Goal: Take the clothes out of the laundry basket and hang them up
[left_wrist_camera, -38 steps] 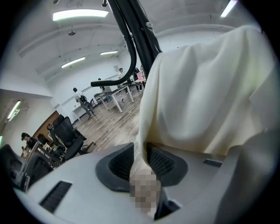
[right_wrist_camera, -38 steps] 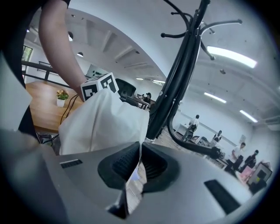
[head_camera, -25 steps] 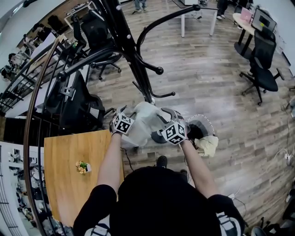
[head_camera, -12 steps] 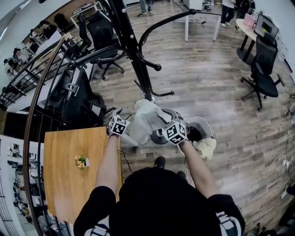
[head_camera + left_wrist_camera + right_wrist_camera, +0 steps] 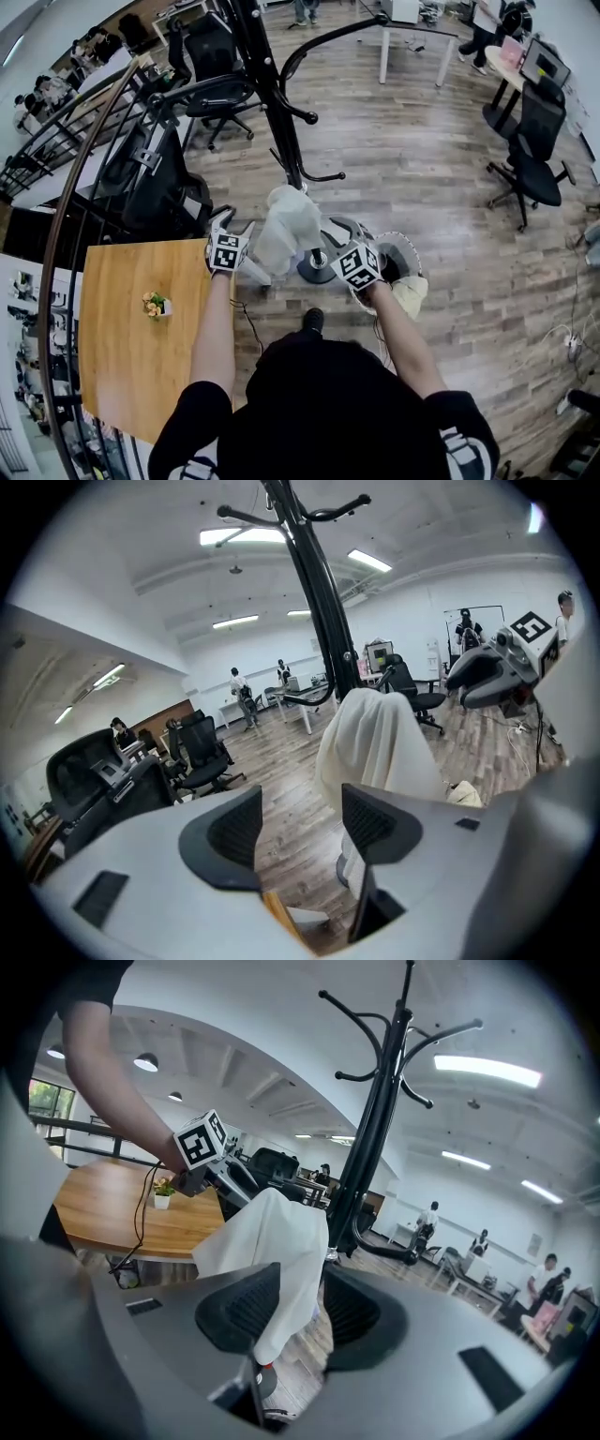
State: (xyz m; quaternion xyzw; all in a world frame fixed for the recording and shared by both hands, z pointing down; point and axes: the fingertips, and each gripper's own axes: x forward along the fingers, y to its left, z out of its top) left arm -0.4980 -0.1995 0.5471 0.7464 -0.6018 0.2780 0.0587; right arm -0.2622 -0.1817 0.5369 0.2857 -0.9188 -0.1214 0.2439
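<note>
Right tongs (image 5: pixel 295 1302): closed narrow on a fold of the white cloth (image 5: pixel 281 1232), which hangs down through the jaws.

Left tongs (image 5: pixel 302 808): jaws apart, nothing between them. The cloth drapes just beyond one jaw and is not gripped there.

In the head view both tongs are raised in front of the person with the cloth bunched between them. It sits near the pole of the black stand (image 5: pixel 269 94) and above the stand's base.

Status:
- **Removal:** done for this cloth (it is clear of the basket).
- **Hanging:** not yet done. The cloth touches no hook, and the hooks in view carry nothing.
- **Remaining:** the basket (image 5: pixel 405 238) stands on the floor near the stand base, beside the right tongs. A pale-yellow garment (image 5: pixel 415 295) lies at its near rim, so at least one more item is judged to remain.

The tabletop (image 5: pixel 141 328) at left plays no part.
</note>
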